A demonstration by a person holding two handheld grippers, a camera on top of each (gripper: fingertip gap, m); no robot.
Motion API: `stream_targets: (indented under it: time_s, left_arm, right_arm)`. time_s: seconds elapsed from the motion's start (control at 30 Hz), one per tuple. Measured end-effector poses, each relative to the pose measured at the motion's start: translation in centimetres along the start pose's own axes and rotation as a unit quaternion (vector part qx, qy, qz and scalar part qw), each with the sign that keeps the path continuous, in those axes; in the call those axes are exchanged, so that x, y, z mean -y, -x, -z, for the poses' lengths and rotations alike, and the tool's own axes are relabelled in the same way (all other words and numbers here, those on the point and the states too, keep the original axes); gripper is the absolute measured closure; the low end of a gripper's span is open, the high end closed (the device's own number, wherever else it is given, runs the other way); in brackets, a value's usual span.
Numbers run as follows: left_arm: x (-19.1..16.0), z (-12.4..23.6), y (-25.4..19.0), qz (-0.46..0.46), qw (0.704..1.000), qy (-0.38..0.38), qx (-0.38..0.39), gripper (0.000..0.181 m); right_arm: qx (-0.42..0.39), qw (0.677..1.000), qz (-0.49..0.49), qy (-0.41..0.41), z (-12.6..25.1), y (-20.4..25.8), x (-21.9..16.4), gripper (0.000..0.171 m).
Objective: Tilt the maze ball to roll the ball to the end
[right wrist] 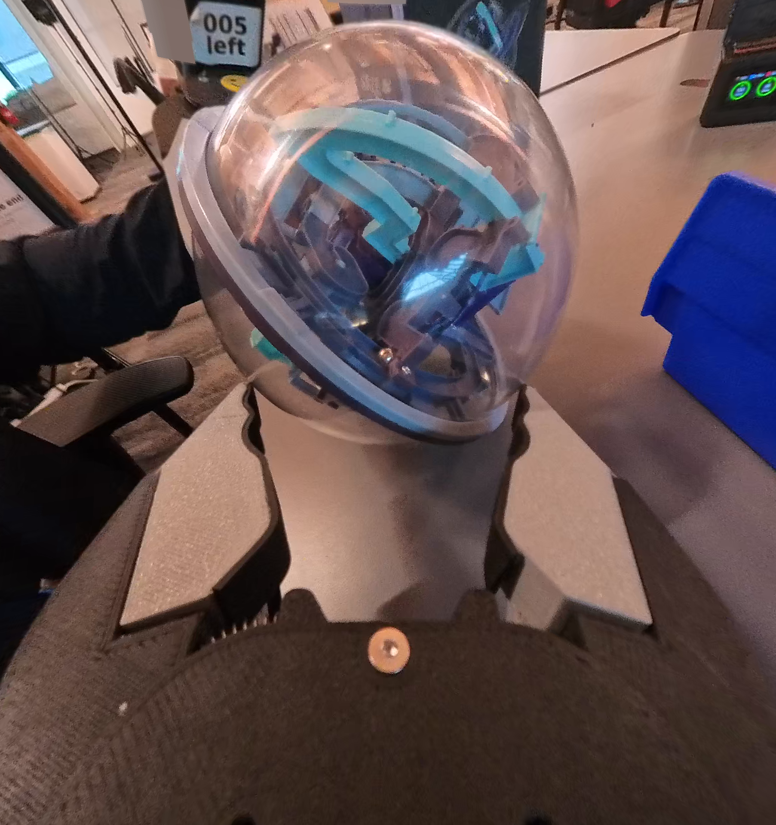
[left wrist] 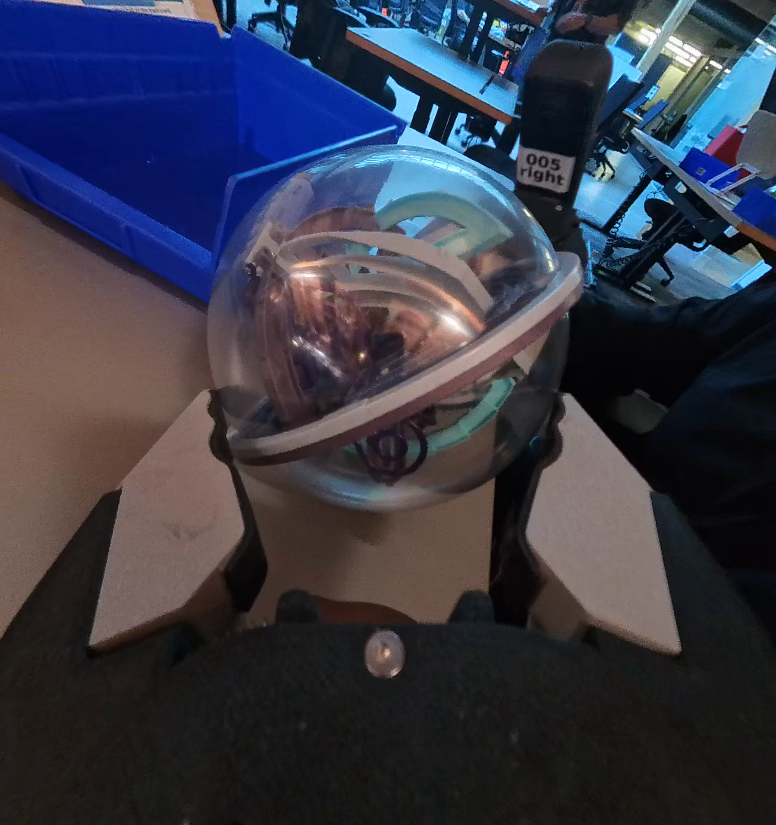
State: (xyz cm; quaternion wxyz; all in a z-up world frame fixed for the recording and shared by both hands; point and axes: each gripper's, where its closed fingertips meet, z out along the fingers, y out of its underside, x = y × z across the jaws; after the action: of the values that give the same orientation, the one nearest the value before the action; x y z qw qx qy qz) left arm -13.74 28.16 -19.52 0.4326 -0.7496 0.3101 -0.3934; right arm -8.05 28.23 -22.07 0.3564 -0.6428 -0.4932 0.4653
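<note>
Beige worktop (left wrist: 64,402) carries a large blue plastic bin (left wrist: 131,147) near its far side. Held up clear of the surface, between the two tools, is the clear plastic maze ball (left wrist: 390,326), tilted so its pale equator ring slants; teal and purple tracks fill it. The left hand-held gripper (left wrist: 383,428) clamps the sphere's lower sides between its black fingers. The right hand-held gripper (right wrist: 386,410) grips it likewise from the opposite side. Two small silvery beads (right wrist: 386,355) sit low inside.
</note>
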Motion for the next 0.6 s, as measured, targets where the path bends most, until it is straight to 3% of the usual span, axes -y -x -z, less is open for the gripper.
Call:
stream_targets:
  time_s: [0.6]
  left_arm:
    - [-0.63,-0.17,-0.01,-0.005,1.0,-0.016,-0.019,0.042]
  right_arm:
    - [-0.069,0.988,0.139,-0.004,-0.37,-0.08,0.45,0.05]
